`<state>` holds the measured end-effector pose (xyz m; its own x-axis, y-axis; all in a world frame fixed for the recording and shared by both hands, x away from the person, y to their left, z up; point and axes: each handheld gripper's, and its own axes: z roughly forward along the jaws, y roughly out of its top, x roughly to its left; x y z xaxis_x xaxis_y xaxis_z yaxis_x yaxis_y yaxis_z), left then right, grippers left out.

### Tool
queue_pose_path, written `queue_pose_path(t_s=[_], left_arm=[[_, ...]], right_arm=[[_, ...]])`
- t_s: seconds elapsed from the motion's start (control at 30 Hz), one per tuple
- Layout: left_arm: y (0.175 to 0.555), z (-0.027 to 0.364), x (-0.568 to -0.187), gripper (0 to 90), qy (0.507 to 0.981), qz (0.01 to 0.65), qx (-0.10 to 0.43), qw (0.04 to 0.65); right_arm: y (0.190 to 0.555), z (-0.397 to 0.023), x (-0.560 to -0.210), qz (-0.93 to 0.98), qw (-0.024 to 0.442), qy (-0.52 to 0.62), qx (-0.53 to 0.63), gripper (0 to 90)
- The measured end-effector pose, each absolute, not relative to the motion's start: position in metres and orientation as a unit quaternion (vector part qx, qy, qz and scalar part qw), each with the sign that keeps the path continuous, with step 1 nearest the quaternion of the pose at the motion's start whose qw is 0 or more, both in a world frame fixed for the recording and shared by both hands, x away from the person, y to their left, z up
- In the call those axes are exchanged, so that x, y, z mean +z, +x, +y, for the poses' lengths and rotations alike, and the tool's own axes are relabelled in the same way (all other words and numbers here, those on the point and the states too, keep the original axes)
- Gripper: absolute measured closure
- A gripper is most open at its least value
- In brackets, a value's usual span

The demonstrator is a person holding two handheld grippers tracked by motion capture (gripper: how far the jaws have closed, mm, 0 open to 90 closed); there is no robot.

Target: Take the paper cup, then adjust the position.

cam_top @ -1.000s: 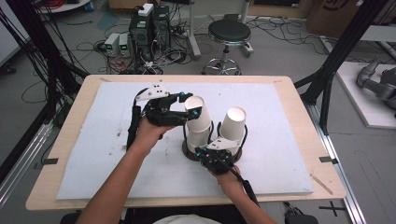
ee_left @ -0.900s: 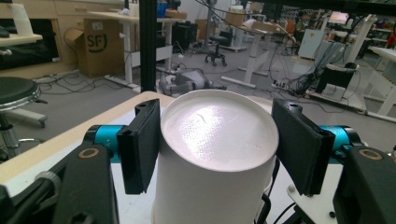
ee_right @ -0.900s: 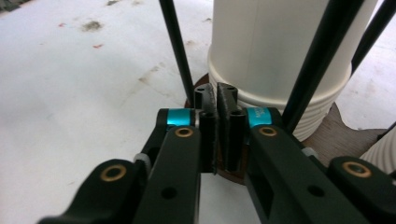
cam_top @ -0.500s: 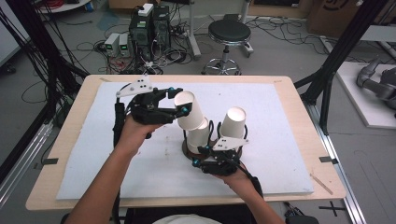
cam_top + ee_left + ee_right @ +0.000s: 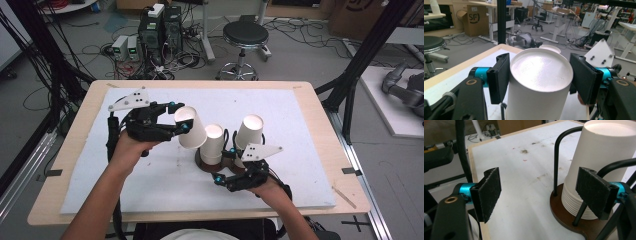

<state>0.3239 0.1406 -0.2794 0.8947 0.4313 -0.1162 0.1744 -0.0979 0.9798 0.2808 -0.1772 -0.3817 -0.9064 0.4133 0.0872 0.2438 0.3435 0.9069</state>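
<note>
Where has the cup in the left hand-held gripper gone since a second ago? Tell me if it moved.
Yes. The cup, clamped in the left hand-held gripper, has lifted off the stack in the cup holder and gone left, now tilted beside it.

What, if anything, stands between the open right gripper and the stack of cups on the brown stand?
Between the open right gripper and the cup stack there is bare white mat. Only the stand's black wire hoop rises beside the stack on its brown base.

"SF" on cardboard box (image 5: 475,18)
</note>
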Motion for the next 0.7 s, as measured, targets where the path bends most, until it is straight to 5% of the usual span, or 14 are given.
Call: queue_pose_path(t_s=[0.7], left_arm=[[0.311, 0.131, -0.287, 35.1, 0.749, 0.18, 0.08, 0.633]], right_arm=[[0.278, -0.206, -0.372, 0.806, 0.106, 0.15, 0.563, 21.1]])
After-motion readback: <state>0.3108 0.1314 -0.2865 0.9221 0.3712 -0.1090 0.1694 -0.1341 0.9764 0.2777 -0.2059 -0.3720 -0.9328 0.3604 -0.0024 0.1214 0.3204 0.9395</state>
